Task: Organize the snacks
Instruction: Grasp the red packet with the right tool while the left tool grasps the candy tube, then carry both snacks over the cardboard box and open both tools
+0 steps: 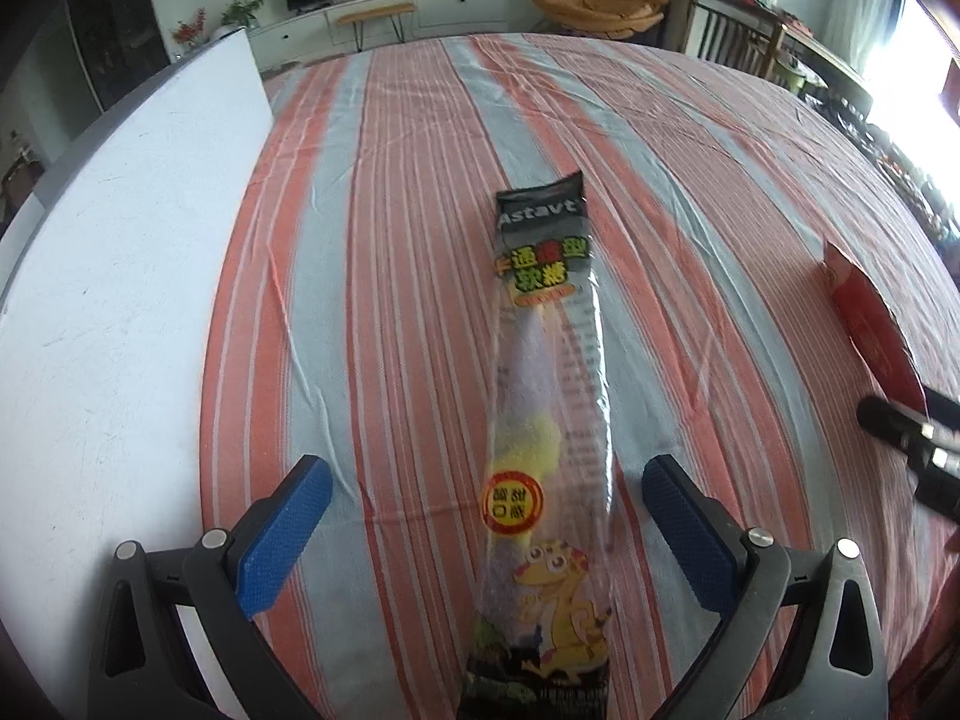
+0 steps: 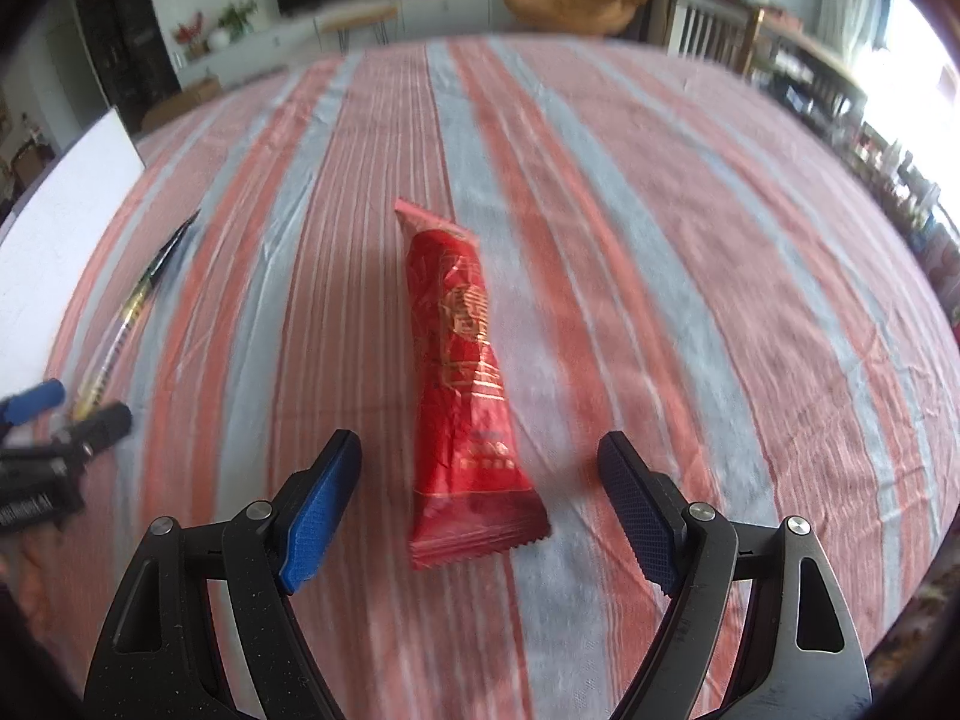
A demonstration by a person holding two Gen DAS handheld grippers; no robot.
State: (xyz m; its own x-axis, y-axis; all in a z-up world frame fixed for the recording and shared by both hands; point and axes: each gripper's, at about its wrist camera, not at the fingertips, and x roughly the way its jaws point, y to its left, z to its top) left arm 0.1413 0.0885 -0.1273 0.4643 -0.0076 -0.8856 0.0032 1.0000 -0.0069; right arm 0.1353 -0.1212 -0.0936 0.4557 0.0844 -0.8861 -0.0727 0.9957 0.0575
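A long clear gummy-candy packet (image 1: 549, 420) with a black top and a yellow cartoon dragon lies lengthwise on the striped cloth. My left gripper (image 1: 486, 480) is open, its blue pads either side of the packet's near half, not touching it. A red snack packet (image 2: 465, 396) lies lengthwise on the cloth. My right gripper (image 2: 480, 450) is open, its pads either side of the packet's near end. The red packet also shows at the right edge of the left wrist view (image 1: 870, 324), with the right gripper's tip (image 1: 900, 426) beside it. The candy packet shows edge-on in the right wrist view (image 2: 138, 294).
A white board (image 1: 120, 300) lies on the table's left side, beside the red-and-grey striped tablecloth (image 1: 390, 240). The left gripper (image 2: 54, 414) shows at the left of the right wrist view. Behind the table stand a TV cabinet, a chair and shelves.
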